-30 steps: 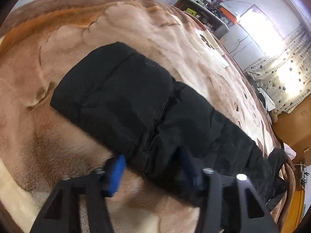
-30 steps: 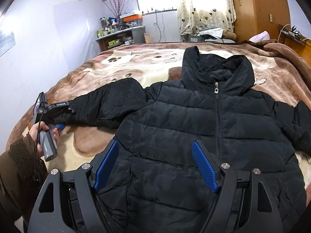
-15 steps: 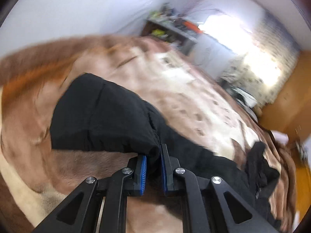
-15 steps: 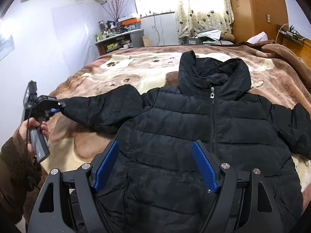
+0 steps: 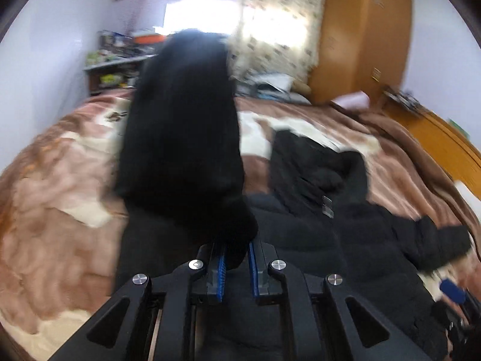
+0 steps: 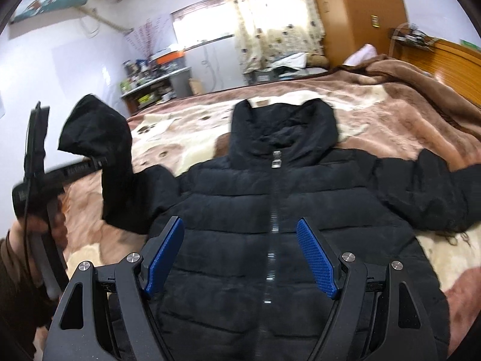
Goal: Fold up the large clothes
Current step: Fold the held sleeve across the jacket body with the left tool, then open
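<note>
A black puffer jacket [image 6: 270, 210] lies front-up, zipped, across the brown blanket [image 6: 390, 114] on the bed. The left gripper [image 5: 236, 266] is clamped on the jacket's sleeve [image 6: 99, 138], lifted at the left of the frame. The right gripper [image 6: 240, 258] hovers over the jacket's lower front, its blue pads [image 6: 315, 261] wide apart.

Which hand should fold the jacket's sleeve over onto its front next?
The left. The left gripper is shut on the sleeve and holds it up off the blanket. The right gripper hangs open and empty over the front of the jacket, away from that sleeve.
</note>
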